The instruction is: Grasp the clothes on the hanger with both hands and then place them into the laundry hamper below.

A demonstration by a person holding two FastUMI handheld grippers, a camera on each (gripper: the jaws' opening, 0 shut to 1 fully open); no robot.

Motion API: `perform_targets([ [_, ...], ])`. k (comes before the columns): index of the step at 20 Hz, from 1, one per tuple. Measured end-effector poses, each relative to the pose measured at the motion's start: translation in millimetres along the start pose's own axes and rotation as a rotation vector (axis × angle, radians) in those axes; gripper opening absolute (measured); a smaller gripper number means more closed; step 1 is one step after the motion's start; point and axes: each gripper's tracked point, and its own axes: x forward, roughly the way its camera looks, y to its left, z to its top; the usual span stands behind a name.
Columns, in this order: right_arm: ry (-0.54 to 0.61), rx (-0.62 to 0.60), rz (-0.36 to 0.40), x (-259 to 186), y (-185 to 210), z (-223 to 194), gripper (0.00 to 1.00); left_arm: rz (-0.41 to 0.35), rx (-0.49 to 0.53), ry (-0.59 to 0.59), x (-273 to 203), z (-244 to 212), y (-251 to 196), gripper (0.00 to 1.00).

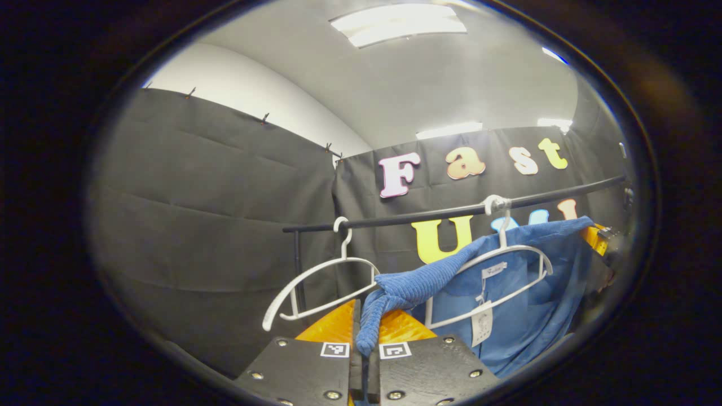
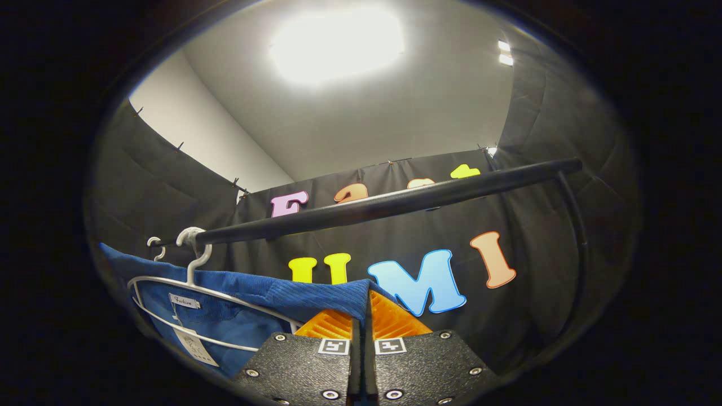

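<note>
Left gripper view, left to right. One bare white plastic hanger [image 1: 321,282], hooked on the black horizontal metal rail [image 1: 428,214], tilted, nothing on it. My left gripper [image 1: 364,344]: fingers together, clamped on a bunched fold of the blue ribbed corduroy garment [image 1: 507,304]; the fold rose from between the fingers and ran up and right to the body of the garment. A second white plastic hanger [image 1: 507,265], hooked on the same rail, lay against the garment's front, where a small white neck label and a hanging paper tag [image 1: 481,322] showed. The garment's far shoulder was drawn out to the right edge, where part of another gripper showed, too blurred to detail.

Right gripper view, left to right. Same second hanger [image 2: 192,293] with hook over the rail [image 2: 395,203]; garment [image 2: 237,316] beneath and behind it, label and tag [image 2: 194,345] visible. My right gripper [image 2: 361,332]: fingers together, pinching the garment's upper edge, which stretched taut leftward. The garment hung up by the rail, held at both ends. Black cloth wall [image 2: 541,270] behind.
</note>
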Motion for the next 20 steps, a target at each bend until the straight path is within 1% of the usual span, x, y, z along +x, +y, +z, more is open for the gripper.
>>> perform_targets([
  [1,0.013,0.015,0.005,5,-2,-5,0.02,-0.004,0.012,-0.003,5,5,4,0.09],
  [3,0.028,0.028,0.009,12,-6,-14,0.02,-0.015,0.038,-0.015,15,13,9,0.09],
  [4,0.025,0.028,0.012,17,-6,-16,0.02,-0.021,0.055,-0.021,21,17,11,0.04],
  [5,0.024,0.030,0.015,20,-6,-21,0.02,-0.026,0.071,-0.027,28,19,12,0.09],
  [9,0.071,0.048,0.012,36,-8,-49,0.02,-0.052,0.090,-0.054,54,26,13,0.09],
  [10,0.089,0.057,0.015,40,-9,-57,0.02,-0.063,0.100,-0.059,61,25,12,0.00],
  [11,0.106,0.067,0.018,42,-7,-64,0.02,-0.075,0.111,-0.060,67,22,12,0.09],
  [12,0.125,0.073,0.022,43,-7,-71,0.02,-0.087,0.117,-0.057,73,21,12,0.04],
  [15,0.168,0.081,0.039,45,-3,-88,0.02,-0.113,0.112,-0.055,83,13,17,0.04],
  [16,0.177,0.083,0.050,48,-3,-92,0.02,-0.113,0.111,-0.060,88,11,20,0.00],
  [17,0.188,0.082,0.058,53,-3,-100,0.02,-0.114,0.111,-0.052,98,3,19,0.04],
  [20,0.247,0.057,0.054,61,-7,-125,0.02,-0.125,0.084,0.001,117,-23,14,0.04],
])
